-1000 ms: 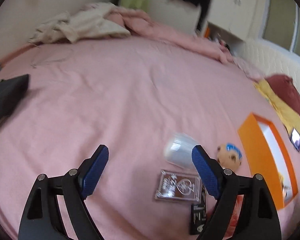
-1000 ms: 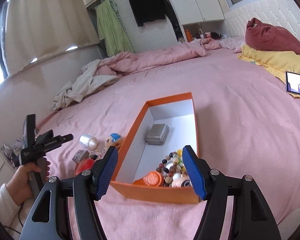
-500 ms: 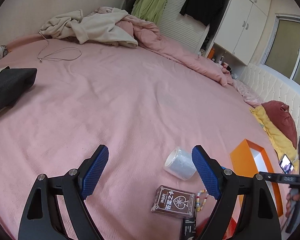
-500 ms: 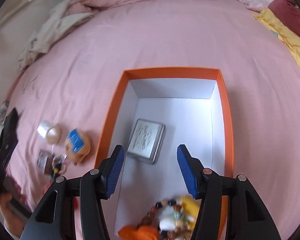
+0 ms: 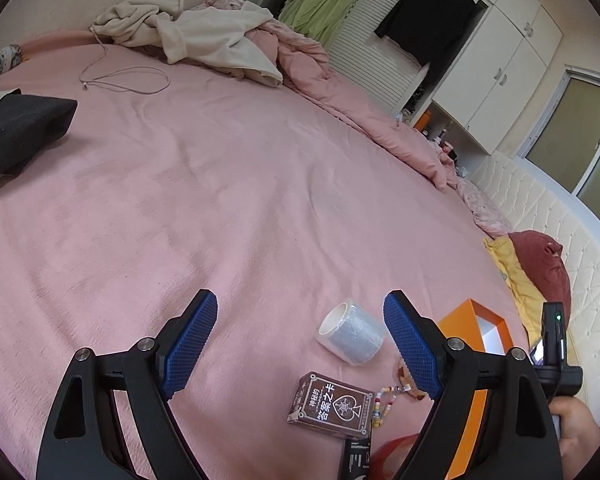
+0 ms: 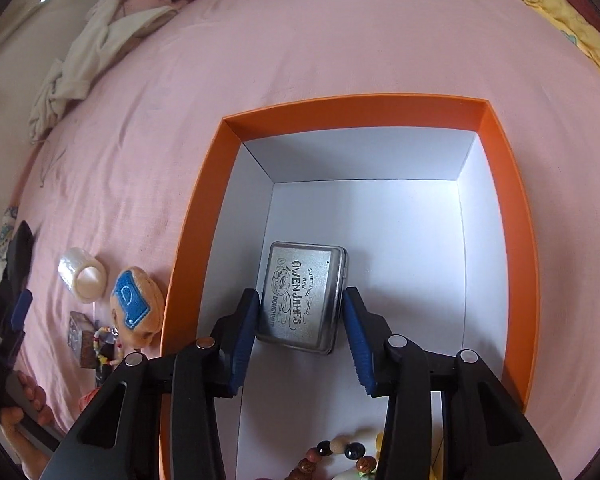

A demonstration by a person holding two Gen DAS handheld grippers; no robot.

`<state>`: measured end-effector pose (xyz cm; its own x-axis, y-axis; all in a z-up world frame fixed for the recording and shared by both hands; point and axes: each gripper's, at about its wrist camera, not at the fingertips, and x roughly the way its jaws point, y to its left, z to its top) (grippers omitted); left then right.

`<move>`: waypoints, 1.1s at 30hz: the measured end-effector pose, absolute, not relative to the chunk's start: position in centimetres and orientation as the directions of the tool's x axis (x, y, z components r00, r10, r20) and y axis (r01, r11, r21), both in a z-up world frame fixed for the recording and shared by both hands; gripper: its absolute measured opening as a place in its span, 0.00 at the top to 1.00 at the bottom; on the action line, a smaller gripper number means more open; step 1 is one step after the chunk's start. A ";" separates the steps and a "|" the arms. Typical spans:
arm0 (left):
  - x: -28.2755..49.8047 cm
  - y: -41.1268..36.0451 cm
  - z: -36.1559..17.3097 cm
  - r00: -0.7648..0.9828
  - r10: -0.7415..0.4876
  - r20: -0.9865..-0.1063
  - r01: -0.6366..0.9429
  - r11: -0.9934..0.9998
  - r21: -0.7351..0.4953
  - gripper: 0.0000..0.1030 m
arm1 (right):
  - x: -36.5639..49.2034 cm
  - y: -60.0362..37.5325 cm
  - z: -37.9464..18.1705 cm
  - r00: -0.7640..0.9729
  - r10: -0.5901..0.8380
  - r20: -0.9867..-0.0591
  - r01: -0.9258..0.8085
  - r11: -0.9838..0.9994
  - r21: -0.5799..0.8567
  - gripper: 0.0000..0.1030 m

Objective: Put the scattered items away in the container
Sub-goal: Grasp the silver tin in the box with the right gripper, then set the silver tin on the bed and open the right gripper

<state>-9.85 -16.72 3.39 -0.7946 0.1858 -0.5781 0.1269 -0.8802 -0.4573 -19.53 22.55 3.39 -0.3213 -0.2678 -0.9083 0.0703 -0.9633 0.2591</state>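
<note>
An orange box point(image 6: 196, 232) with a white inside lies on the pink bed; its corner shows in the left wrist view point(image 5: 470, 312). A silver tin point(image 6: 302, 300) lies in it, with beads point(image 6: 340, 454) at the near end. My right gripper point(image 6: 300, 332) is down inside the box, its jaws on either side of the tin, narrowed but with small gaps. My left gripper point(image 5: 300, 344) is open and empty above a clear tape roll point(image 5: 352, 334), a brown card box point(image 5: 328, 404) and a bead keychain point(image 5: 384, 402). A plush head point(image 6: 136, 304) lies beside the box.
A dark cushion point(image 5: 16, 132), a cord point(image 5: 128, 76) and crumpled cream clothes point(image 5: 196, 36) lie at the far side of the bed. A rolled pink duvet point(image 5: 360, 108) runs along the back. Red and yellow pillows point(image 5: 540, 264) lie by the headboard.
My right gripper has dropped into the box, and its jaws have narrowed around the tin. My left gripper has tilted up and drawn back a little from the tape roll.
</note>
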 end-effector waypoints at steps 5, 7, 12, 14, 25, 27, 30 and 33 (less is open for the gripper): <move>-9.9 -16.4 3.6 -0.796 0.176 -0.579 0.122 -0.891 -0.438 0.17 | -17.1 23.6 6.1 -0.426 -0.269 -0.864 0.064 -0.961 0.268 0.61; -9.8 -16.4 3.6 -0.798 0.169 -0.578 0.126 -0.892 -0.435 0.17 | -15.6 23.9 8.0 -0.484 -0.307 -0.820 0.083 -0.948 0.306 0.61; -9.6 -16.8 3.7 -0.806 0.149 -0.573 0.146 -0.888 -0.436 0.17 | -12.8 20.1 11.0 -0.491 -0.456 -0.742 0.214 -0.889 0.405 0.60; -9.5 -17.0 3.6 -0.804 0.148 -0.575 0.152 -0.885 -0.441 0.17 | -12.2 17.4 10.9 -0.459 -0.493 -0.739 0.262 -0.870 0.417 0.60; -9.5 -16.2 3.8 -0.803 0.179 -0.568 0.104 -0.897 -0.430 0.17 | -10.1 15.6 10.9 -0.515 -0.482 -0.708 0.318 -0.875 0.365 0.47; -9.5 -15.2 4.0 -0.799 0.199 -0.567 0.065 -0.909 -0.411 0.17 | -8.6 18.3 11.8 -0.573 -0.470 -0.671 0.312 -0.882 0.352 0.47; -9.5 -13.1 4.3 -0.785 0.234 -0.574 -0.017 -0.933 -0.359 0.17 | -4.6 20.6 11.9 -0.661 -0.432 -0.613 0.323 -0.902 0.286 0.47; -9.7 -10.2 4.4 -0.754 0.275 -0.597 -0.112 -0.949 -0.295 0.17 | -0.1 22.0 10.5 -0.706 -0.391 -0.591 0.328 -0.919 0.217 0.47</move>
<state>-9.71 -10.18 4.36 -0.7537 0.2751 -0.5969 -0.1124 -0.9488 -0.2953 -0.12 21.98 10.45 -0.7056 -0.3914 -0.5908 0.3280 -0.9193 0.2174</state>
